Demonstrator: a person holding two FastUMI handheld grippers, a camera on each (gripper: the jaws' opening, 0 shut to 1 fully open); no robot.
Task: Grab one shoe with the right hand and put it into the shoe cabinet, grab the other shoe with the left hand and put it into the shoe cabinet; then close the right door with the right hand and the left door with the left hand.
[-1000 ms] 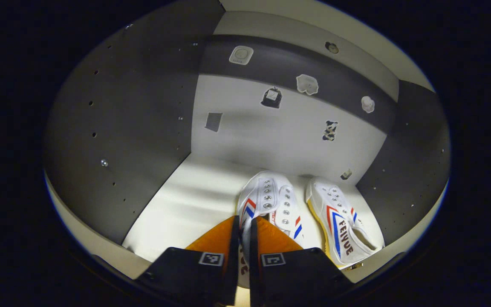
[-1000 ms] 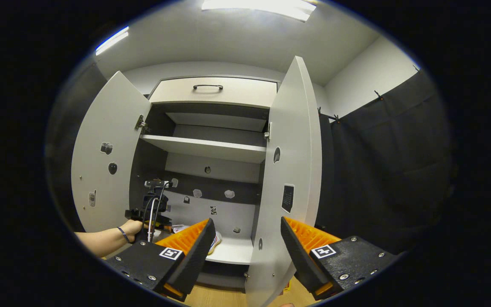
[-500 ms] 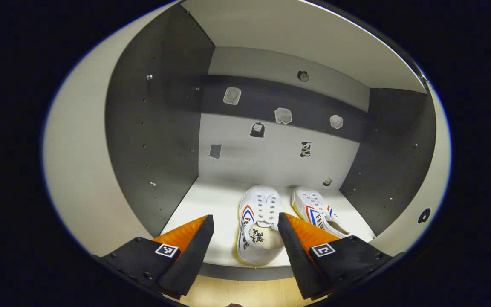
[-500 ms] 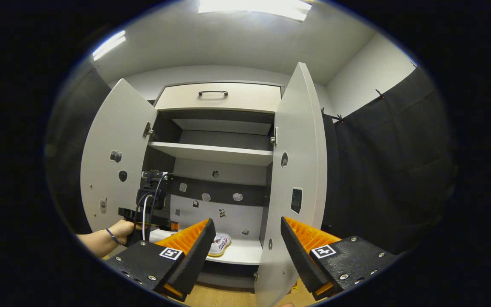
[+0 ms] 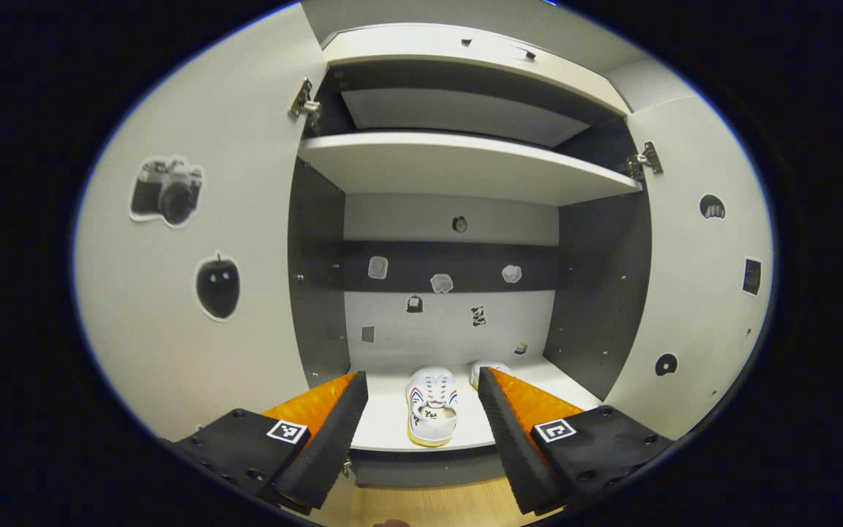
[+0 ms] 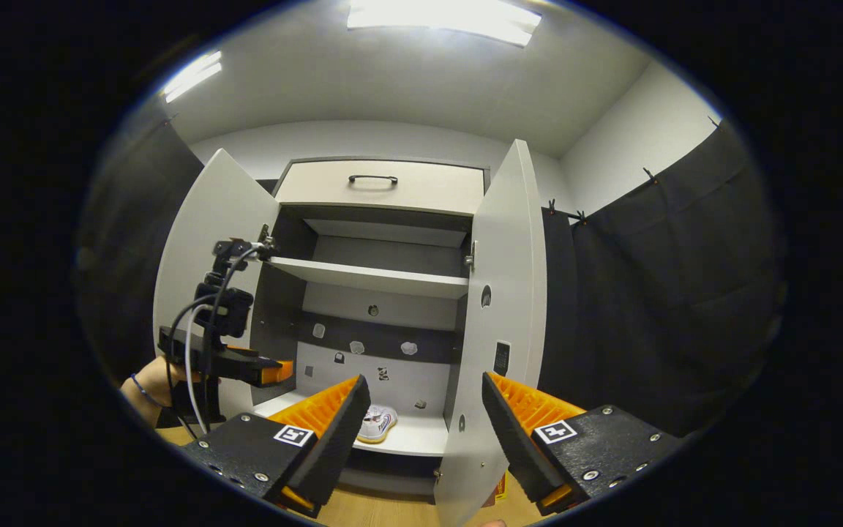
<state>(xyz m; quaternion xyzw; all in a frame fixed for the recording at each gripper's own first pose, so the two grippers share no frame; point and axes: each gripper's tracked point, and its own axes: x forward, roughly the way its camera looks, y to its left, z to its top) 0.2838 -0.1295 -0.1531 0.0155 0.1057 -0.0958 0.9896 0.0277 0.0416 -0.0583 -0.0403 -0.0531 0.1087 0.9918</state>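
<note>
While both doors of the shoe cabinet [image 5: 465, 165] stand open, the left gripper [image 5: 421, 410] hangs in front of the opening with its fingers spread wide and nothing between them. Seen in the left gripper view, the near shoe [image 5: 431, 406] lies on the bottom shelf [image 5: 385, 432], heel toward the camera, framed in the gap between the two fingers but well beyond their tips and touching neither. The second shoe [image 5: 486, 368] sits just beside it to the right, its toe alone peeking out from behind the right-hand finger. The left door [image 5: 195, 278] carries a camera sticker [image 5: 167, 189] and an apple sticker [image 5: 217, 286]; the right door [image 5: 699, 278] swings out on the other side. In the right gripper view, the right gripper [image 6: 425, 413] is held farther back from the cabinet, its fingers also parted and empty. A shoe [image 6: 379, 423] shows on the bottom shelf just past the tip of its left-hand finger, clear of contact. The right door [image 6: 498, 329] stands edge-on in the gap between these fingers, farther off. At left, the left gripper [image 6: 275, 371] is seen in a person's hand [image 6: 154, 377], outside the cabinet by the left door [image 6: 195, 256].
</note>
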